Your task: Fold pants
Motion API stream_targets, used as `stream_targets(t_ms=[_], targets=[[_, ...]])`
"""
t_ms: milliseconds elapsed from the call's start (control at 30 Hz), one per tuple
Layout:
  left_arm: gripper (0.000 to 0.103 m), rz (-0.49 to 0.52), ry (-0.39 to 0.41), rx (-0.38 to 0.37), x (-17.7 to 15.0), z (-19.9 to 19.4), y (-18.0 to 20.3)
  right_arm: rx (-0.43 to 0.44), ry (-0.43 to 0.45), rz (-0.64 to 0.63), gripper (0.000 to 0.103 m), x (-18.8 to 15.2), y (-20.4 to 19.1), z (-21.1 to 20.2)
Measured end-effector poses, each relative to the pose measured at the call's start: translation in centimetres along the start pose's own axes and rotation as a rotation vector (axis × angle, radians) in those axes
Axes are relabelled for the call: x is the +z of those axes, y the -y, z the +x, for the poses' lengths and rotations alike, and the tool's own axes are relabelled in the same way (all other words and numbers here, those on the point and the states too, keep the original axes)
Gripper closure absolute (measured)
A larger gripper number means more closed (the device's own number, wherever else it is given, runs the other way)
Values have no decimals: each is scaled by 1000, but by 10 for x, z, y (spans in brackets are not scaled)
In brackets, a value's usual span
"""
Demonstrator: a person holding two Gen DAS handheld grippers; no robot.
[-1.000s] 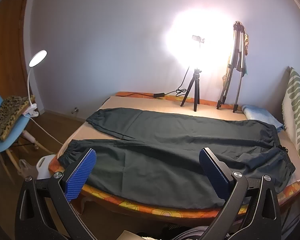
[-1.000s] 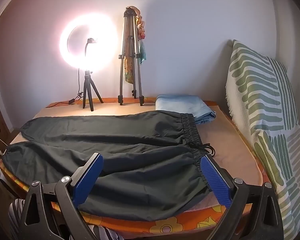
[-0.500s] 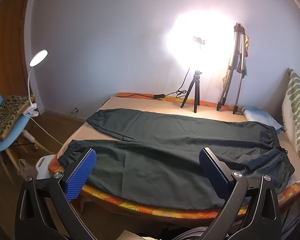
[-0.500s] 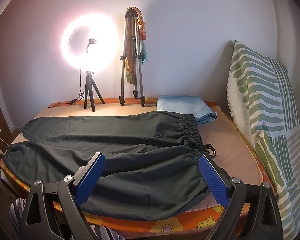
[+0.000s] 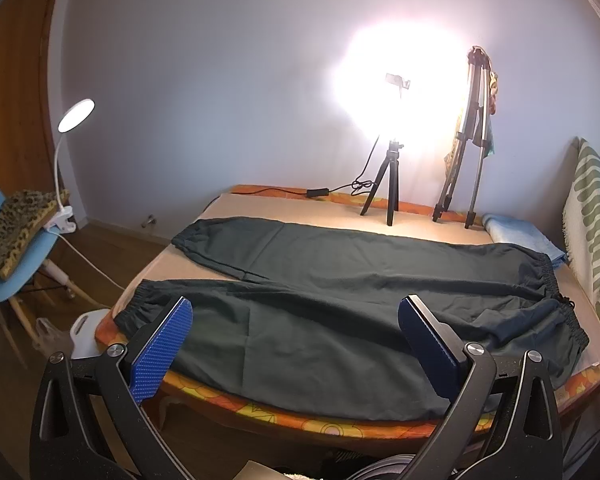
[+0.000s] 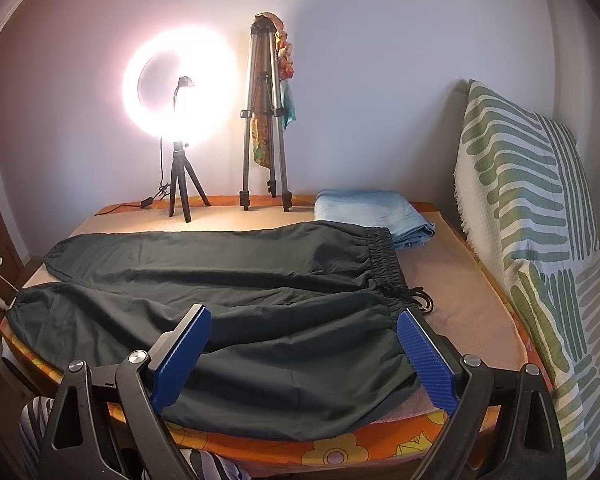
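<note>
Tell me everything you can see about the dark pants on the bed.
The pants are dark green-grey, thin, matte woven fabric as it looks. They lie flat and unfolded across the bed, both legs spread apart, elastic cuffs toward the left, gathered elastic waistband with a black drawstring toward the right. The near leg overhangs the bed's front edge slightly. Light creases show. Neither gripper touches them.
</note>
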State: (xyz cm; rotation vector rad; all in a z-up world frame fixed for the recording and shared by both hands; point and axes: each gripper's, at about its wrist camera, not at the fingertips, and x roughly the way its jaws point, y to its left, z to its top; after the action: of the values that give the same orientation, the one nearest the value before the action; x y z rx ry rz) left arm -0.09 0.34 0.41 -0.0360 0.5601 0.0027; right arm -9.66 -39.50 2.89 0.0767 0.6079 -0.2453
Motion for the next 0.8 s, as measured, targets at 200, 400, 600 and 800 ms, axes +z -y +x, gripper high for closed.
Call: stream_targets(t_ms=[200, 400, 600, 800], targets=[[0, 0, -5, -2, 1, 2, 0, 2, 2, -8, 8, 0, 0, 0], [0, 0, -2, -4, 1, 3, -1, 5, 4, -15, 8, 1, -2, 1], [0, -2, -2, -12, 1, 4, -3, 7, 5, -19, 8, 0, -3, 1], [0, -2, -2, -12, 0, 3, -4, 9, 5, -25, 8, 0, -5, 1]])
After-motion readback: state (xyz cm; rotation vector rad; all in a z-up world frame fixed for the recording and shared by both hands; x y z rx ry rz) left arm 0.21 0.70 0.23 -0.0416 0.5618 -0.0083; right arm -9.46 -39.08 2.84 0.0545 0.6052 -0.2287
